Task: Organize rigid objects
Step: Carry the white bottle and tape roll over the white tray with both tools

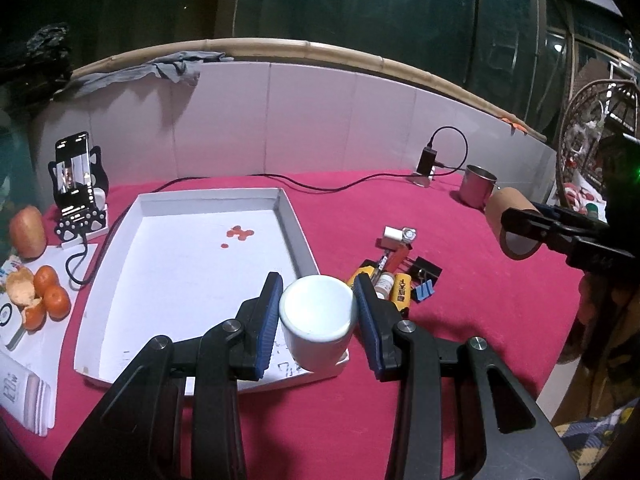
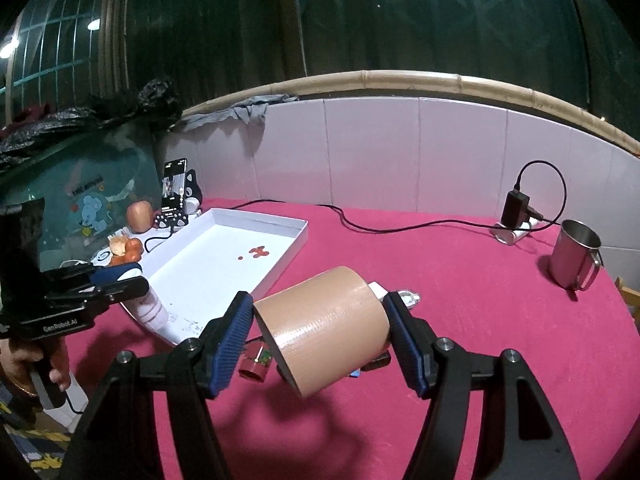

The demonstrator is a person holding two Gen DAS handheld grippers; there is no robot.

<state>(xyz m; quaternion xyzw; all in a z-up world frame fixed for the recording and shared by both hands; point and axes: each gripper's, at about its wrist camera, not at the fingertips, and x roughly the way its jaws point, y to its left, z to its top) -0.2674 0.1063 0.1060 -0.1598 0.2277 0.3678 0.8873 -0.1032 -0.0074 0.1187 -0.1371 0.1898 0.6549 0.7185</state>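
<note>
The left gripper (image 1: 316, 308) has its blue-padded fingers (image 1: 269, 320) clamped on a white cup (image 1: 318, 316), held upright over the near right corner of the white tray (image 1: 120, 300). The tray sits on the red counter (image 1: 460, 340); inside it, toward the far side, are a few small red pieces (image 1: 239, 233). The right gripper (image 2: 320, 336) grips a brown tape roll (image 2: 326, 322) between both pads, roll tilted w/ its open end facing near-left, above a pile of small items (image 1: 396, 276) (batteries, binder clips, etc.) just right of the tray. A steel mug (image 2: 574, 254) stands at the far right, near a charger w/ cable (image 2: 516, 208). A phone on a stand (image 1: 74, 184) and oranges (image 1: 50, 292) lie left of the tray.
</note>
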